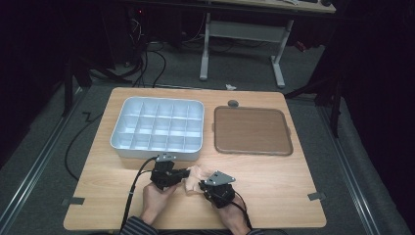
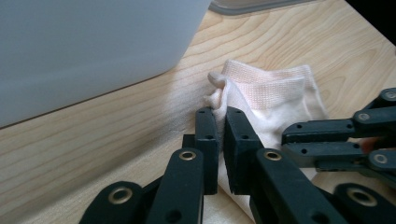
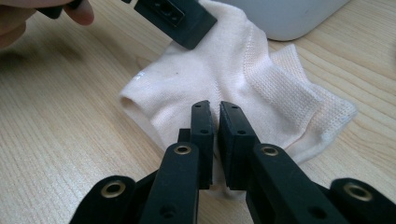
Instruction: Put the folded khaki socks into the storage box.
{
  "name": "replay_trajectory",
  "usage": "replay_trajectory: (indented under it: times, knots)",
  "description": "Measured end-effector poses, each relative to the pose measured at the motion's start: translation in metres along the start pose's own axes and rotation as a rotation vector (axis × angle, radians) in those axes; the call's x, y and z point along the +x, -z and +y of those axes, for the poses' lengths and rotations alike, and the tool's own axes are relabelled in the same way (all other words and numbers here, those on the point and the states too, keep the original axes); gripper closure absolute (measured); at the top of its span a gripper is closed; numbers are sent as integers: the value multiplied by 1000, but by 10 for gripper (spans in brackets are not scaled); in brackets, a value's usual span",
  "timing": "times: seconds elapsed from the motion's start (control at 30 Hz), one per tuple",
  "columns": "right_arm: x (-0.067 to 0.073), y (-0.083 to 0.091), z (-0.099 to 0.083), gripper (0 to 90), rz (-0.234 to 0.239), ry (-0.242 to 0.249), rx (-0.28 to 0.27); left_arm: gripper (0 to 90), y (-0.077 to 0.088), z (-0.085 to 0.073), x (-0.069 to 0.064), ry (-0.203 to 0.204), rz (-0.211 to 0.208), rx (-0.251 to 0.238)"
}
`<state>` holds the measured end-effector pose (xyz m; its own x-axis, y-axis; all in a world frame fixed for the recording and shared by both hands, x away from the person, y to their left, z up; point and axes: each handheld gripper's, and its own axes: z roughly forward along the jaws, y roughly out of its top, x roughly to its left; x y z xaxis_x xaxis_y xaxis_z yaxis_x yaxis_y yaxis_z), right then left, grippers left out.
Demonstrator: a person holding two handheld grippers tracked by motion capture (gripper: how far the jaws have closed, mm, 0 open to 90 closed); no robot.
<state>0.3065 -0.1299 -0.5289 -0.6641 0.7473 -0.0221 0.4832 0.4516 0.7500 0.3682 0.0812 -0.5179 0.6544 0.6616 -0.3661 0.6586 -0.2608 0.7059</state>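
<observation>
A pale cream ankle sock (image 1: 194, 175) lies crumpled on the wooden table near its front edge, between my two grippers. In the left gripper view, my left gripper (image 2: 220, 112) is shut on a fold at the edge of the sock (image 2: 275, 93), near the ribbed cuff. In the right gripper view, my right gripper (image 3: 215, 106) is shut on the sock (image 3: 196, 74) at its foot part, and fabric bulges on both sides of the jaws. From above, the left gripper (image 1: 187, 173) and the right gripper (image 1: 201, 185) meet tip to tip over the sock.
A white tray with several compartments (image 1: 159, 152) stands just beyond the hands, and its wall (image 2: 93, 46) sits close to the sock. A flat brown tray (image 1: 252, 129) lies to its right. Bare wood runs to the left and right of the hands.
</observation>
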Motion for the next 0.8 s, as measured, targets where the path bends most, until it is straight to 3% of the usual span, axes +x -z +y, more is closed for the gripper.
replay_trajectory:
  times: [0.53, 0.8]
  knots:
    - [4, -4, 3, 847, 34, -5, 2, 858, 10, 4, -7, -2, -32, -49]
    - [5, -4, 8, 834, 55, -11, 8, 860, 13, 4, -6, -27, 3, -21]
